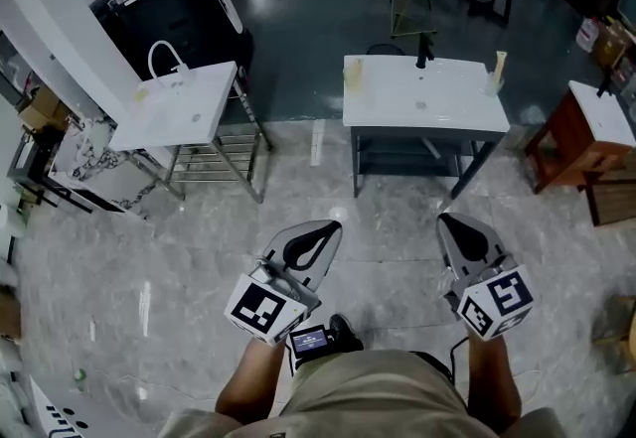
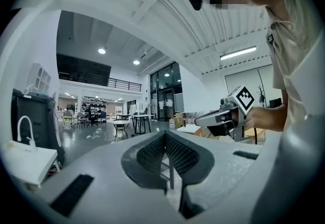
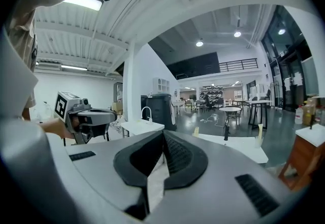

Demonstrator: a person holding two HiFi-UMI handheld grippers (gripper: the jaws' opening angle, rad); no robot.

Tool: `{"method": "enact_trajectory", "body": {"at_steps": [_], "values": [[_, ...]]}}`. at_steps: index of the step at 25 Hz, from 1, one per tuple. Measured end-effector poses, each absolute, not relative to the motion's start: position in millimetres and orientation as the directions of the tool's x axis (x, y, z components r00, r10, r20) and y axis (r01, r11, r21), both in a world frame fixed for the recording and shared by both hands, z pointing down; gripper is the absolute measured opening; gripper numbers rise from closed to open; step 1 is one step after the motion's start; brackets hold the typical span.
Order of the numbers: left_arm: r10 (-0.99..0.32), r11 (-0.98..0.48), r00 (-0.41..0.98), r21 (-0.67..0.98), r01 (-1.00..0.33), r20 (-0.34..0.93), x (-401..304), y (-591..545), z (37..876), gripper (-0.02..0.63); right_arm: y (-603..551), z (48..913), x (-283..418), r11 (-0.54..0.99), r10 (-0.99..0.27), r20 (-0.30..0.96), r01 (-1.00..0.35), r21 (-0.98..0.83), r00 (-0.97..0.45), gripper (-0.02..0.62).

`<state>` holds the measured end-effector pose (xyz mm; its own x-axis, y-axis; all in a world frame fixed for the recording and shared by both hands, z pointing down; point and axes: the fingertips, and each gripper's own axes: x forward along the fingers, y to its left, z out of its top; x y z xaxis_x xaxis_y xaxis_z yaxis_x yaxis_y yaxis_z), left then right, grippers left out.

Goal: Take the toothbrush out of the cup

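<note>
Both tongs were closed with nothing in them: in the head view you held the left tongs and the right tongs side by side over grey marbled floor, well short of the white sink table. A squat pale cup stood at that table's left end and a taller pale cup at its right end, with a black faucet between them. The toothbrush was too small to make out, though the taller one probably carried it. Your left gripper view showed dimpled black pads pressed together inside matte grey shells, the right tongs level beside them. Your right gripper view showed the same pads meeting, and beyond them the table's glossy white top with both cups. You could expect a light, stiff, smooth plastic handle that might swivel in a pinch, so the place to take it was just above the rim. The cup was probably light too and would tip easily.
</note>
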<state>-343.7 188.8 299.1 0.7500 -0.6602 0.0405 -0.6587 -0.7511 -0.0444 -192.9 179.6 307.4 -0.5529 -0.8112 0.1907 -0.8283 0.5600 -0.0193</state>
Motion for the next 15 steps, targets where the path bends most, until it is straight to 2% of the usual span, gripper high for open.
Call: {"method": "enact_trajectory", "body": {"at_steps": [6, 15], "values": [[-0.64, -0.768, 0.768, -0.029, -0.64, 0.006, -384.4, 148.5, 295.3, 0.008, 139.9, 305.6, -240.6, 0.554, -0.812, 0.22, -0.833, -0.002, -0.541, 0.005], [-0.683, -0.73, 0.73, 0.003, -0.683, 0.015, -423.1, 100.1, 311.0, 0.008, 69.1, 307.9, -265.9, 0.569, -0.804, 0.211, -0.822, 0.005, -0.556, 0.005]]}}
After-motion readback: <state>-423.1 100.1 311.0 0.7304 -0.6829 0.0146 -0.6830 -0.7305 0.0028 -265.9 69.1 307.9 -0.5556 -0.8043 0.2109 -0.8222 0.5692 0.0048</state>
